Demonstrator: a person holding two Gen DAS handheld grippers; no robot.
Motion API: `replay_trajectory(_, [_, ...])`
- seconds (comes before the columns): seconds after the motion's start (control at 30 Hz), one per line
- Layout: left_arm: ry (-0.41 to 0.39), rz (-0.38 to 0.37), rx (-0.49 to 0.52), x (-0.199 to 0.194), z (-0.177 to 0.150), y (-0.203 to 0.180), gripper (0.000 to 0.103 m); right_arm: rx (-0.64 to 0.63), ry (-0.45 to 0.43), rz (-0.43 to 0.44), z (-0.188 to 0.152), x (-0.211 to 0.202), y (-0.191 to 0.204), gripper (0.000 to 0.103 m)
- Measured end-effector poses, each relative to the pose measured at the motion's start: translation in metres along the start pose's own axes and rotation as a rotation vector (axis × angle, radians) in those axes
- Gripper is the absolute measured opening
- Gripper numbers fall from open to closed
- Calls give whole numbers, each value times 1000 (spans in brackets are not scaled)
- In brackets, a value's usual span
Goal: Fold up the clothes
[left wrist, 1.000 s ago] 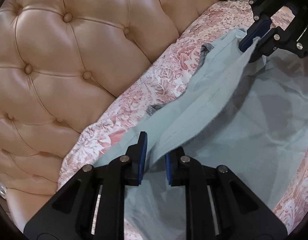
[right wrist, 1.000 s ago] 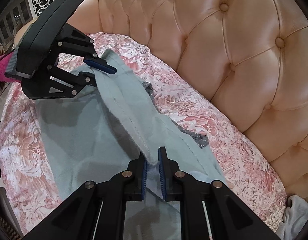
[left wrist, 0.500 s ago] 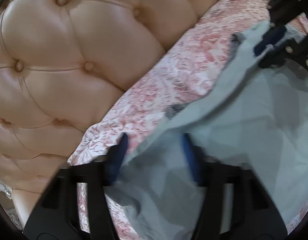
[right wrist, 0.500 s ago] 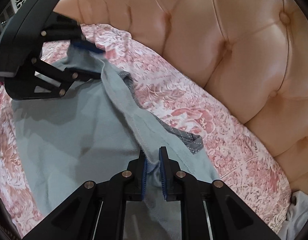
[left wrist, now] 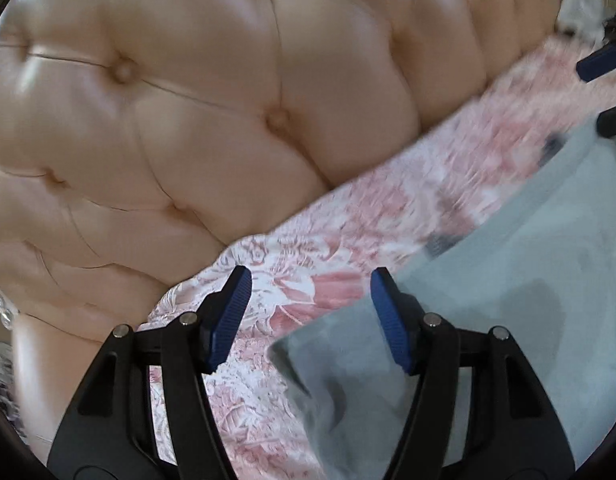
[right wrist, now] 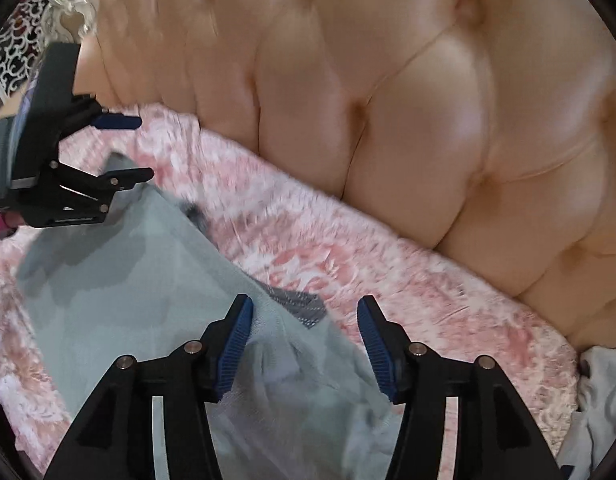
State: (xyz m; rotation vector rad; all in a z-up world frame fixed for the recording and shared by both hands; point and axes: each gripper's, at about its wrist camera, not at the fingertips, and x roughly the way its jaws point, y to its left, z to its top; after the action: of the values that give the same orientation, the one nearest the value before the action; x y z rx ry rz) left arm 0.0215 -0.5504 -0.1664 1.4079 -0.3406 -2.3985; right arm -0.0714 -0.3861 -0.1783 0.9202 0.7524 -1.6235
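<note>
Releasing marks the current step: the pale blue-green fabric garment (right wrist: 120, 304) lies spread on the pink floral bedspread (right wrist: 387, 280), against the tufted peach leather headboard (left wrist: 188, 120). The left gripper (left wrist: 306, 316) stands open over the cloth's near corner, gripping nothing. The right gripper (right wrist: 304, 344) has jaws opening, the folded edge lying loose between them. Next, judging by the layout, a fresh edge must be chosen and pinched for the following fold.

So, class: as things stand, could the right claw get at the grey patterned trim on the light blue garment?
Probably yes. The right claw is opening with nothing pressed between its pads, and the grey trim lies exposed on the light blue garment just beyond its fingertips, with nothing in between.
</note>
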Motion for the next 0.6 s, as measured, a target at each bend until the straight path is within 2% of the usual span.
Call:
replay_trajectory(0.03, [-28, -17, -8, -12, -1, 1, 67, -13, -28, -10, -1, -13, 3, 56])
replay_trajectory(0.1, [-46, -48, 22, -24, -5, -7, 76, 27, -66, 101, -5, -27, -1, 57])
replay_trajectory(0.13, [-42, -55, 45, -27, -7, -13, 76, 52, -84, 168, -6, -32, -5, 64])
replay_trajectory(0.17, [-21, -40, 79, -24, -11, -24, 76, 67, -73, 179, -6, -30, -6, 66])
replay_trajectory(0.27, [78, -12, 130, -1, -22, -39, 76, 73, 7, 133, -2, -7, 2, 66])
replay_trajectory(0.33, [146, 11, 138, 15, -31, -43, 79, 47, 26, 51, -1, -2, 5, 66])
replay_trajectory(0.37, [136, 5, 101, 14, -33, -35, 82, 48, 19, 29, -2, -4, 2, 66])
replay_trajectory(0.43, [122, 11, 30, 13, -35, -18, 83, 69, 5, 19, -11, -13, -10, 64])
replay_trajectory(0.5, [103, 22, -30, 7, -36, -4, 83, 83, 13, -8, -27, -21, -23, 52])
replay_trajectory(0.53, [90, 25, -58, 4, -37, 1, 83, 83, 17, -18, -35, -23, -28, 38])
replay_trajectory(0.57, [76, 24, -84, -1, -38, 7, 83, 82, 18, -30, -44, -26, -32, 33])
replay_trajectory(0.6, [56, 8, -105, -10, -39, 12, 83, 82, 17, -36, -51, -28, -36, 33])
